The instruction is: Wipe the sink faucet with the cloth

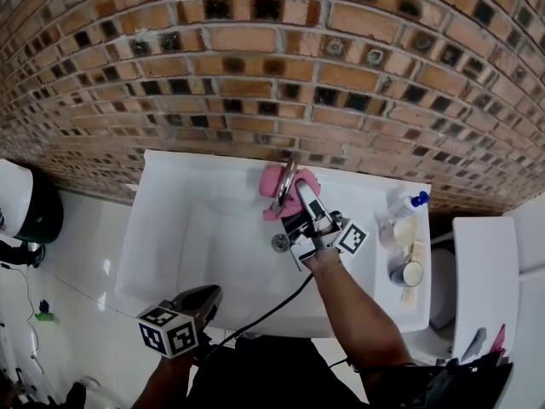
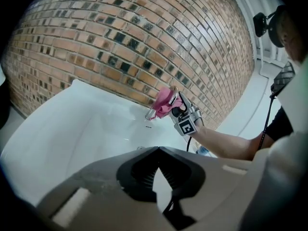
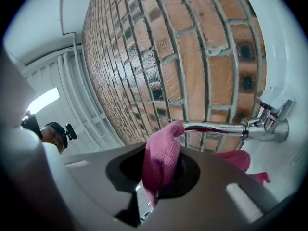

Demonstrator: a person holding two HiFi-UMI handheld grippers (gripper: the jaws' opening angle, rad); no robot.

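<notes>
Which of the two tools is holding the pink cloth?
The right tool, clamped on the cloth at the faucet; the left tool holds nothing.

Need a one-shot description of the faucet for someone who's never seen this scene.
Find the brick wall, then the white sink below it. At the middle of the sink's back edge a chrome faucet reaches over the basin. It is the only shiny metal spout, with a pink cloth bunched at it in the right gripper.
</notes>
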